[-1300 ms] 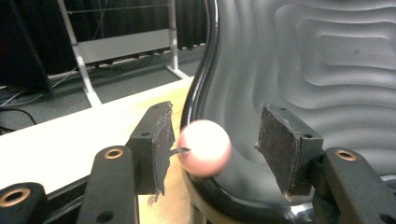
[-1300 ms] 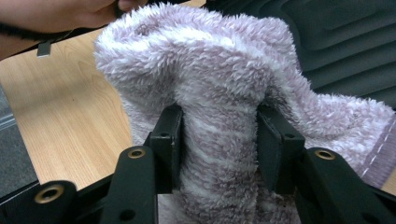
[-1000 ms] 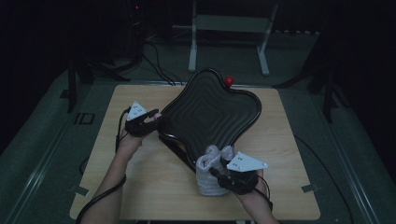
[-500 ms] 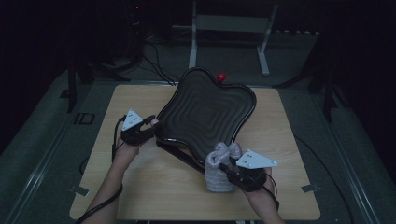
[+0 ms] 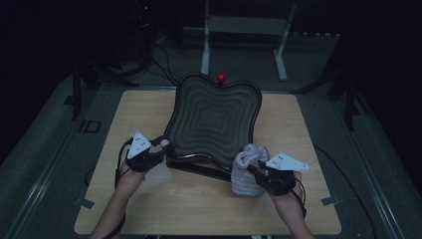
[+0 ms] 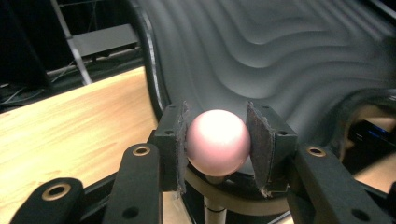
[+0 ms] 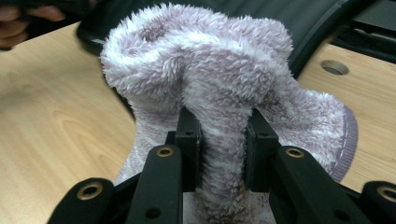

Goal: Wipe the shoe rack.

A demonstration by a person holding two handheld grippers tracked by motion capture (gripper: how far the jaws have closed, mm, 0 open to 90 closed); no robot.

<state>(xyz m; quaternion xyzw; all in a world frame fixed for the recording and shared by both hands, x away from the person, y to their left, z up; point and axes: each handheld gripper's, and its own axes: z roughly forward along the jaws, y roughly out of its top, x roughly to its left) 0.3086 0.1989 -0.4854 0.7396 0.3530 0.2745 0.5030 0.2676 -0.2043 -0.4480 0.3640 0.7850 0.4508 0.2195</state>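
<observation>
The left hand-held gripper [image 6: 215, 142] clamps the smooth pink ball knob [image 6: 217, 142]; the right hand-held gripper [image 7: 223, 154], jaws just closing, pinches the soft, light fluffy lilac cloth [image 7: 219, 84] by a fold.

The black wavy tray [image 6: 289, 51] runs off the left gripper view's top edge, and the fluffy cloth [image 7: 219, 93] hides the bench behind it.

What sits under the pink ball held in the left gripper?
Under the pink ball a short pale stem runs down through a dark ring, beside the rippled black tray. The left gripper covers where the stem ends.
</observation>
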